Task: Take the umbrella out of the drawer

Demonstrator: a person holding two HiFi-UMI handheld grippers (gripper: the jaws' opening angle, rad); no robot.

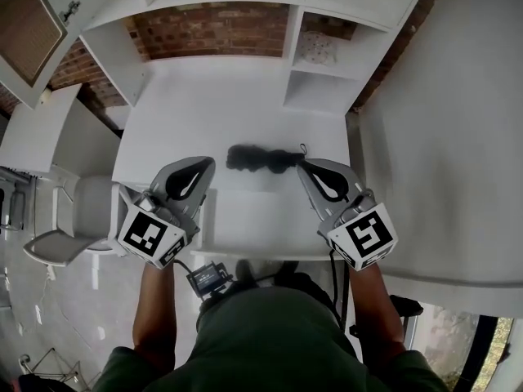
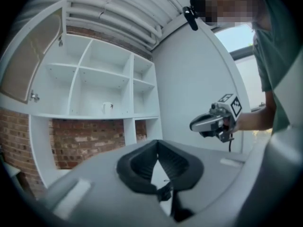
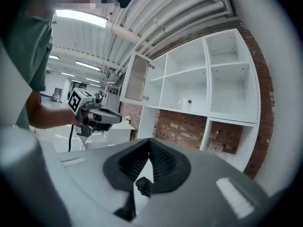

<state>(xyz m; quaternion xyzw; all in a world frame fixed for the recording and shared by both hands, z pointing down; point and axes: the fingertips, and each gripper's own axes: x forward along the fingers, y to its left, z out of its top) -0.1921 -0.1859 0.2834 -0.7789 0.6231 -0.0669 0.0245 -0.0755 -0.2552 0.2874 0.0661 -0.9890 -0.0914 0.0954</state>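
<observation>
The black folded umbrella [image 1: 261, 159] lies across the white table [image 1: 204, 104], its strap loop at the right end. My left gripper [image 1: 209, 163] hovers just left of it and my right gripper [image 1: 301, 165] just right of it, both high above the tabletop. In each gripper view the dark pads meet at the tips, at the left gripper [image 2: 157, 143] and the right gripper [image 3: 150, 141], with nothing pinched there. A dark shape, probably the umbrella [image 3: 143, 186], shows low through the gap behind the tips. No drawer is clearly in view.
White open shelves [image 1: 327, 64] stand at the back right of the table against a brick wall [image 1: 212, 27]. A mug [image 2: 107, 108] sits on one shelf. A cabinet door [image 1: 33, 23] hangs open at upper left. A grey chair [image 1: 73, 219] stands left of the table.
</observation>
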